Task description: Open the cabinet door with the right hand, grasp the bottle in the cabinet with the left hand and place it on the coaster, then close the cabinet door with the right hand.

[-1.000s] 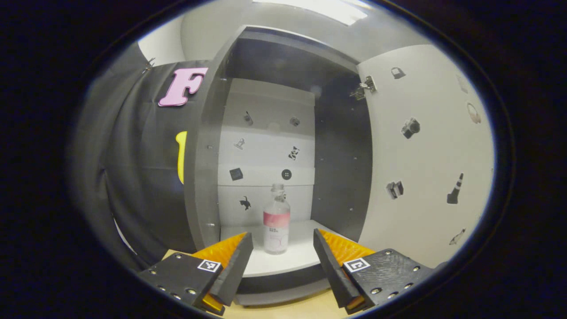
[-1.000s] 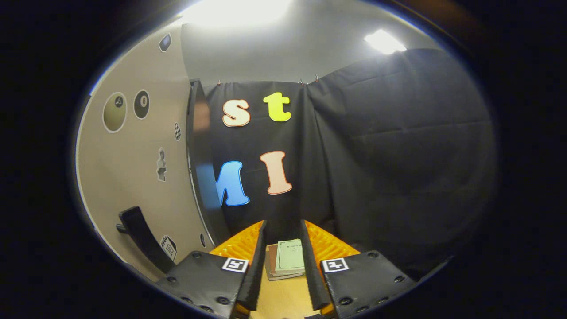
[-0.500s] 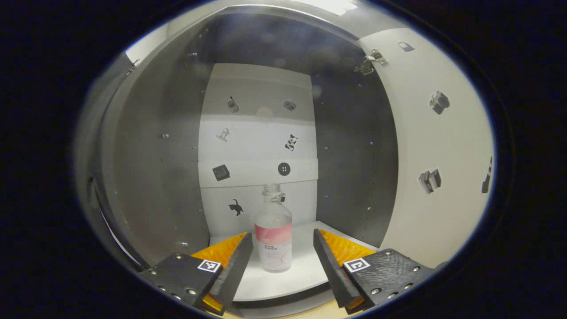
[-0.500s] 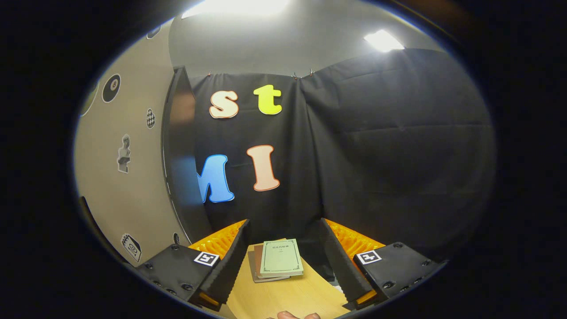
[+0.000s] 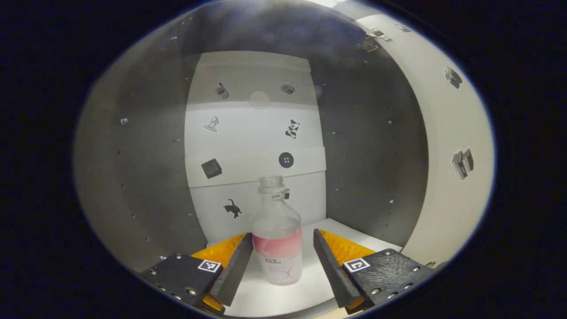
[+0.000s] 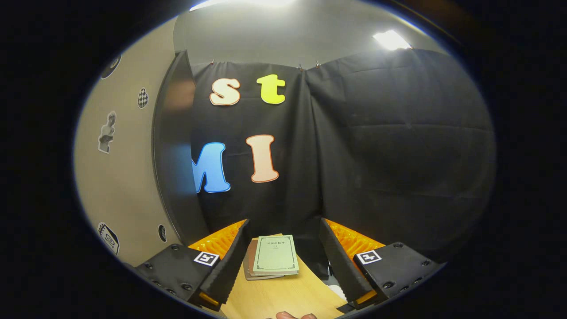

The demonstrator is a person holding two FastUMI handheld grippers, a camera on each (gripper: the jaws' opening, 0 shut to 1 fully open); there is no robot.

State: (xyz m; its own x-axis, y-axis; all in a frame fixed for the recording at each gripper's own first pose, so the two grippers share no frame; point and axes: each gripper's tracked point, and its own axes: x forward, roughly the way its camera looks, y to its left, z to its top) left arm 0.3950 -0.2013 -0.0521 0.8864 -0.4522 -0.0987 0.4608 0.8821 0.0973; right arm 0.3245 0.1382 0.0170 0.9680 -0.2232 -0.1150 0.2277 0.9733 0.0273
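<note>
Staged recording booth, not a lived-in home: black cloth wall [image 6: 390, 133] pinned up under ceiling lights, lone grey cabinet [image 5: 133, 155] dotted with small picture stickers [image 5: 286, 159], stack of books [image 6: 272, 262] on a wooden table [image 6: 283, 299]

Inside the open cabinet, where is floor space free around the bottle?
The white cabinet floor is bare on each side of the clear pink-labelled bottle, up to both grey side walls. The left gripper straddles the bottle, open, crowding the front.
</note>
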